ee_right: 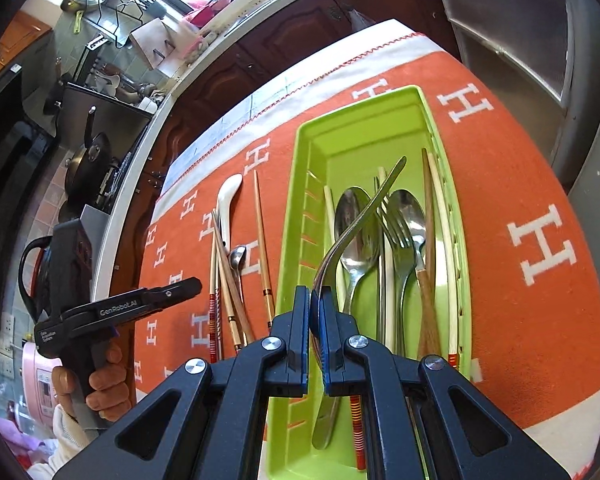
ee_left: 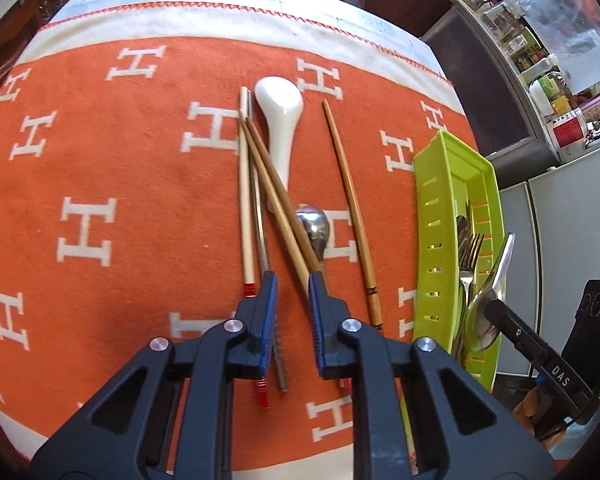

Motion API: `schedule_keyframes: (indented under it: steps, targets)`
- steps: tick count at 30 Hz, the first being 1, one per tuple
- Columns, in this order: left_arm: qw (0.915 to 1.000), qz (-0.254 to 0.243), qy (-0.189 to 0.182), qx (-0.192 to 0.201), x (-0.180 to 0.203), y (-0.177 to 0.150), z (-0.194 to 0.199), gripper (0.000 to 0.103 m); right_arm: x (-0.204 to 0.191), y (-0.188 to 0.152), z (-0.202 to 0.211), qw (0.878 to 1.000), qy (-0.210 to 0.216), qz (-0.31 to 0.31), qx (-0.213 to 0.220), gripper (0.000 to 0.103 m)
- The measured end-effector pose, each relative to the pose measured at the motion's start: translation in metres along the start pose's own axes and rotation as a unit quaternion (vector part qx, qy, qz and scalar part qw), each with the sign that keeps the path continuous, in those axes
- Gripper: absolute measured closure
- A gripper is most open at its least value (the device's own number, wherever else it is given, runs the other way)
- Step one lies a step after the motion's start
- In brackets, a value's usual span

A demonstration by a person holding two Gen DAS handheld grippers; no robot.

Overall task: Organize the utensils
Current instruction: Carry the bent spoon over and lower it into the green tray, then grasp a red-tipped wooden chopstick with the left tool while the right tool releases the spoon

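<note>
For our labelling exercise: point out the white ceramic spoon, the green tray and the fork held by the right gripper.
white ceramic spoon [ee_left: 279, 98], left wrist view, on its bowl.
green tray [ee_right: 364, 124], right wrist view, on its bare floor.
fork [ee_right: 380, 194], right wrist view, on its neck.

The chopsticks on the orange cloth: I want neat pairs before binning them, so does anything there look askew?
Yes. Two brown chopsticks lie slanted across the white ceramic spoon handle and a small metal spoon, crossing the pale chopstick. A single brown chopstick lies apart, nearer the green tray.
</note>
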State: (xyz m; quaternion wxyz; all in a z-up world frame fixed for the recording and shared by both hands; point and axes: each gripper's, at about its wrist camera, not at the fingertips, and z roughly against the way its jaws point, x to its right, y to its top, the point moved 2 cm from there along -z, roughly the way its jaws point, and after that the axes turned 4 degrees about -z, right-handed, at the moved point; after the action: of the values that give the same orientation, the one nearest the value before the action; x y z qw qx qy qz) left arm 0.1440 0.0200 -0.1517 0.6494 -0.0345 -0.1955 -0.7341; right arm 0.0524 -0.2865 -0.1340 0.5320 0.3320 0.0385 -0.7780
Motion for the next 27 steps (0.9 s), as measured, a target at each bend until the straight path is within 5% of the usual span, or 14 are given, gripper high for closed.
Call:
schedule_keyframes:
  steps: [17,27]
  targets:
    - [0.9979,-0.013,0.052,-0.036,0.022,-0.005,-0.033,0.091,0.018,0.001,-0.009,1.000,-0.015,-0.026,-0.008,0.098]
    - [0.9973,-0.020,0.070,-0.009,0.026,-0.014,-0.022,0.099,0.028,0.001,-0.010,0.999,-0.042,-0.029,0.004,0.084]
